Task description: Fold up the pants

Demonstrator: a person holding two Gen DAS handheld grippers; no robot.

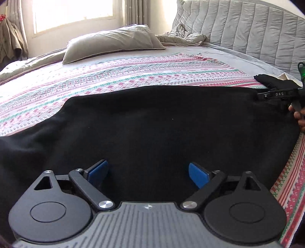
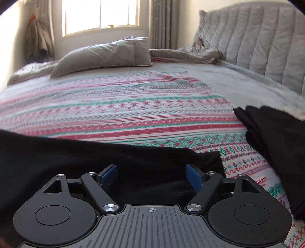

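Pants (image 1: 162, 124) lie spread flat across the near edge of the bed (image 1: 133, 72); left tongs (image 1: 148, 172) and right tongs (image 2: 151, 176) hover over them, both spread apart, gripping nothing

Bed (image 1: 238, 57) carries patterned blanket (image 1: 114, 76), black pants (image 1: 162, 124) at 6 o'clock, grey pillow (image 1: 114, 43) at 12, dark folded cloth (image 2: 276, 143) at 3.

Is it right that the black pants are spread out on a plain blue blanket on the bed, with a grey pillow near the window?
Not quite. The blanket under the black pants is not plain blue; it is white with red and green patterned stripes, as the left wrist view shows. The rest is right: the pants lie spread on the bed, and a grey pillow lies near the window.
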